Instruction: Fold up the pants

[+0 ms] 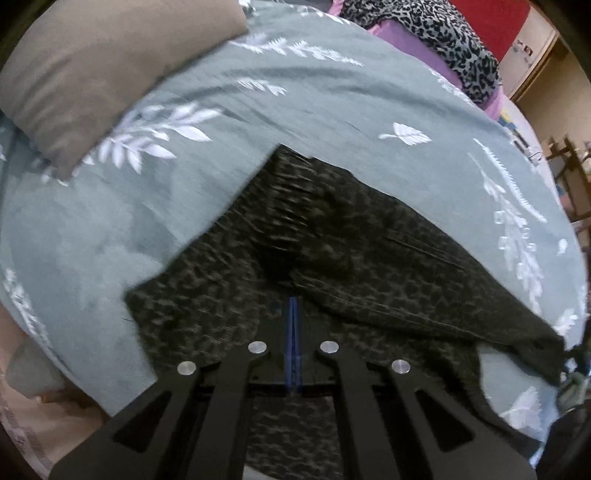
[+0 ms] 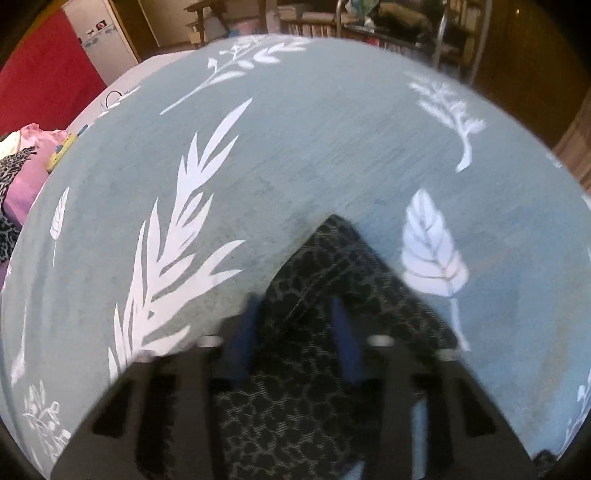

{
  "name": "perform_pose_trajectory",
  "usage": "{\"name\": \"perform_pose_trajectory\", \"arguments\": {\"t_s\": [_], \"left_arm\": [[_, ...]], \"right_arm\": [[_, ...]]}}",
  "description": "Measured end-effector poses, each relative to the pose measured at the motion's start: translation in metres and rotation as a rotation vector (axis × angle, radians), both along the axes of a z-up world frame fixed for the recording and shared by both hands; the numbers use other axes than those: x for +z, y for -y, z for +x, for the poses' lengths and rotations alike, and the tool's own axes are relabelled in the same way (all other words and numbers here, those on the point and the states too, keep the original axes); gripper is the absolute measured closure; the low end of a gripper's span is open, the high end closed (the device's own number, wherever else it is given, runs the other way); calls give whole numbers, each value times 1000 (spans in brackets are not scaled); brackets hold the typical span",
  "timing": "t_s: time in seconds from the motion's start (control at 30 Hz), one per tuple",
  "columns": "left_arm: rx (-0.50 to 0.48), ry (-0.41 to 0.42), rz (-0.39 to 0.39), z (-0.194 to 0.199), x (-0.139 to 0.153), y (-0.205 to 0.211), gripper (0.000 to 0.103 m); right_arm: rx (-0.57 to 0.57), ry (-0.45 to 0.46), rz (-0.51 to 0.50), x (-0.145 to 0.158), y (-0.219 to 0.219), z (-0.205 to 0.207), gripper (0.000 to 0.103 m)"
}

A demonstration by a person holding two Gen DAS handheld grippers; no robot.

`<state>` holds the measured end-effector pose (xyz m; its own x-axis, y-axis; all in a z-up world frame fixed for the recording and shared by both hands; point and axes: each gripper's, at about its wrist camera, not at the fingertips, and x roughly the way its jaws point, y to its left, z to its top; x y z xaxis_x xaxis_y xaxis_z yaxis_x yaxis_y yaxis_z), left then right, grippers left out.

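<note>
pants (image 1: 369, 258): 1 | bedsheet (image 1: 332, 110): 1 | brown pillow (image 1: 92, 74): 1 | leopard-print cloth (image 1: 436, 33): 1 | left gripper (image 1: 293, 332): 1 | right gripper (image 2: 295, 332): 1

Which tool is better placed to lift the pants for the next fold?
Left. The left tool is shut on the pants; the right tool only straddles a corner, pads apart.

The pants (image 1: 369, 258) are matt woven cloth with stitched seams. The bedsheet (image 1: 332, 110) is soft matt cotton-like cloth. The fingers (image 2: 345, 332) carry matt blue pads on black plastic with shiny metal rivets (image 1: 257, 347).
</note>
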<state>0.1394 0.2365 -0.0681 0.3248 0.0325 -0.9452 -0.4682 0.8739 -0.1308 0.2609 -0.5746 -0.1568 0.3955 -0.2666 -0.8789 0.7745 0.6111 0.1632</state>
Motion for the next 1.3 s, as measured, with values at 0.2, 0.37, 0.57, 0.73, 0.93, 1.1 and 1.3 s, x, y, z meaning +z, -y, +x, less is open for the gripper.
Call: {"name": "perform_pose_trajectory", "arguments": {"t_s": [0.2, 0.37, 0.57, 0.73, 0.93, 1.1, 1.3], "left_arm": [[63, -3, -102, -2, -14, -3, 44], [132, 67, -167, -10, -16, -7, 34], [220, 88, -279, -1, -35, -3, 24], [304, 80, -298, 13, -53, -2, 23], [304, 48, -145, 31, -50, 3, 54], [312, 51, -168, 26, -48, -9, 83], [274, 97, -213, 9, -28, -14, 94]], "right_arm": [[-28, 112, -29, 26, 3, -44, 93], [-15, 175, -7, 32, 3, -78, 100], [-21, 210, 71, 26, 6, -98, 100], [-49, 244, 189, 21, 14, -87, 50], [-41, 293, 205, 31, 14, -63, 29], [-26, 222, 222, 18, 11, -21, 29], [-38, 76, 112, 0, 6, 15, 32]]}}
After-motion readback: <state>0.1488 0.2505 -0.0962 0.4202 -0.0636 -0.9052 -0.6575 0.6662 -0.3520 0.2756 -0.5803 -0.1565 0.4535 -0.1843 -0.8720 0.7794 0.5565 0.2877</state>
